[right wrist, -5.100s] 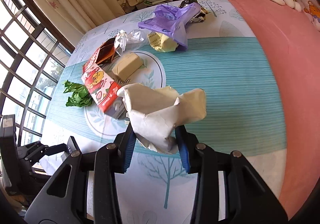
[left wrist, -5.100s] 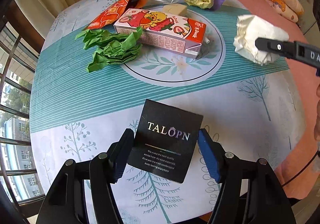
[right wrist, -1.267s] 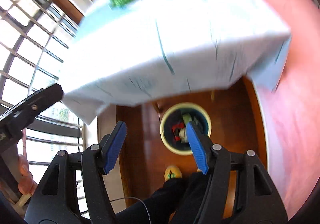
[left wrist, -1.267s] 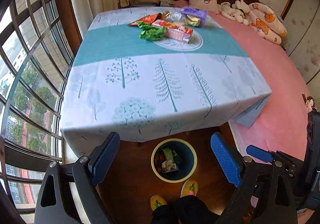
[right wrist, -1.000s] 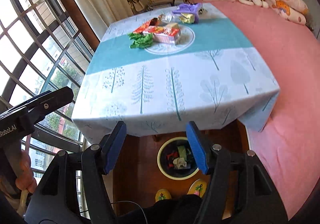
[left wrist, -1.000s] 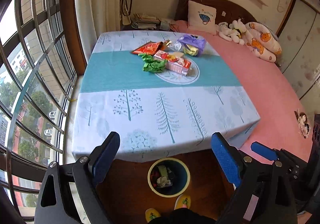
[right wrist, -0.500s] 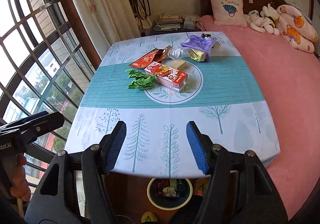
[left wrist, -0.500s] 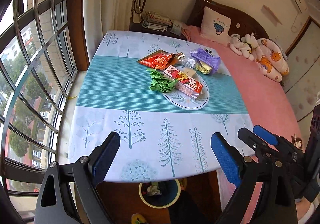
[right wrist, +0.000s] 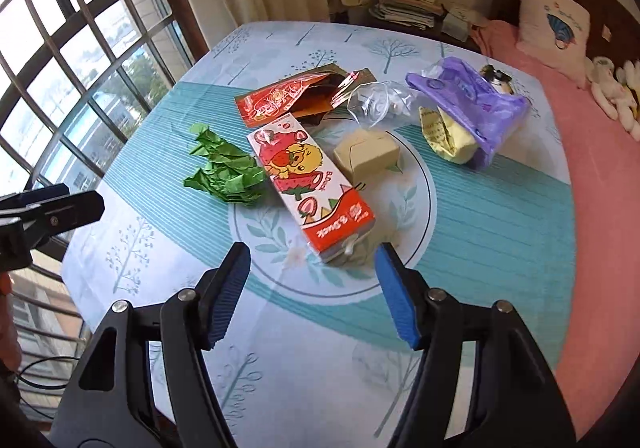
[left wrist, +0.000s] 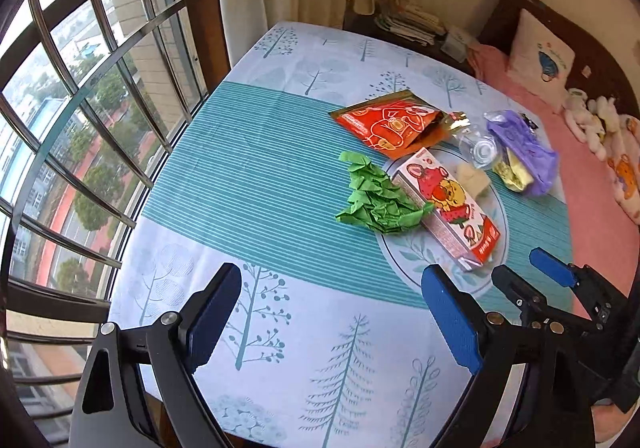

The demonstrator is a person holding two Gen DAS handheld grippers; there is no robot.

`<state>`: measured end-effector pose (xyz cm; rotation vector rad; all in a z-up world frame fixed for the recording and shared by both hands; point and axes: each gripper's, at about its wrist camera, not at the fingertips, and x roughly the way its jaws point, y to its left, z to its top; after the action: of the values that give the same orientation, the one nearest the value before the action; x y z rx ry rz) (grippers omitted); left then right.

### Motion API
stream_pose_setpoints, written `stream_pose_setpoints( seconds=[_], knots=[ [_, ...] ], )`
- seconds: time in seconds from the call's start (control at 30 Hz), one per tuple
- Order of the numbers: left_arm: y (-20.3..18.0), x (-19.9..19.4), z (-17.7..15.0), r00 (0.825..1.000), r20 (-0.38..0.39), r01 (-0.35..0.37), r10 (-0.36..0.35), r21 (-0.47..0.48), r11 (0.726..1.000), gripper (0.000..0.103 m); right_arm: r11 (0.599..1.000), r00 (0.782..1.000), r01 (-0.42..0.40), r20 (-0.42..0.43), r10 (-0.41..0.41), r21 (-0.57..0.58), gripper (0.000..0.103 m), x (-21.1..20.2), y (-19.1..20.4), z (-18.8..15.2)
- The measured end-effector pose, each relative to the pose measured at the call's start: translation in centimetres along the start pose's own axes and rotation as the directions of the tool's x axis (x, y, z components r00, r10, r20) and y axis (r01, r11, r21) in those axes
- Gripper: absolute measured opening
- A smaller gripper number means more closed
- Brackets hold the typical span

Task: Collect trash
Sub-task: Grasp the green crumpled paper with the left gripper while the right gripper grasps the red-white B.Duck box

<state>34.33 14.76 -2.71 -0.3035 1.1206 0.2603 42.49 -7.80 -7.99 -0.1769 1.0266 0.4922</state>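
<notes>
A strawberry drink carton (right wrist: 308, 184) lies on the round print of the tablecloth (right wrist: 500, 232). Beside it are crumpled green paper (right wrist: 224, 172), a red snack bag (right wrist: 280, 100), a small beige box (right wrist: 368, 152), clear plastic wrap (right wrist: 376, 104) and a purple bag (right wrist: 468, 104) over yellow paper (right wrist: 444, 136). My right gripper (right wrist: 312, 260) hovers just short of the carton, its jaws opening. The carton's near end shows in the gap, untouched. My left gripper (left wrist: 330, 288) is open and empty, nearer than the green paper (left wrist: 376, 200) and carton (left wrist: 448, 208).
A barred window (left wrist: 80, 128) runs along the table's left side. A pink bed (right wrist: 592, 168) with a pillow (right wrist: 556, 24) and soft toys lies to the right. Stacked papers (right wrist: 408, 8) sit behind the table. In the left wrist view the right gripper (left wrist: 528, 274) is at the lower right.
Both grippers have come forward from above the floor bin to low over the table, closer to the trash pile. The bin and the person's feet have dropped out of view.
</notes>
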Motion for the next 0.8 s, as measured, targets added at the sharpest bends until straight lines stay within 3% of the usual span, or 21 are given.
stream_pose_setpoints(
  seconds=[0.2, 0.37, 0.8],
  knots=[
    [-1.6, 4.9, 2.8, 0.999, -0.038, -0.039, 0.035, -0.114, 0.993, 0.093, 0.995, 0.995, -0.066, -0.076, 0.06, -0.073, 0.063, 6.4, -2.0, 2.2],
    [-2.7, 8.1, 4.5, 0.995, -0.071, -0.084, 0.075, -0.13, 0.988, 0.093, 0.986, 0.986, -0.139, -0.11, 0.128, -0.094, 0.063, 9.5, -2.5, 2.6],
    [-3.8, 13.3, 5.8, 0.989, -0.142, -0.065, 0.039, -0.188, 0.98, 0.093, 0.982, 0.983, -0.166, -0.086, 0.159, -0.085, 0.058, 10.6, -2.6, 3.1]
  ],
)
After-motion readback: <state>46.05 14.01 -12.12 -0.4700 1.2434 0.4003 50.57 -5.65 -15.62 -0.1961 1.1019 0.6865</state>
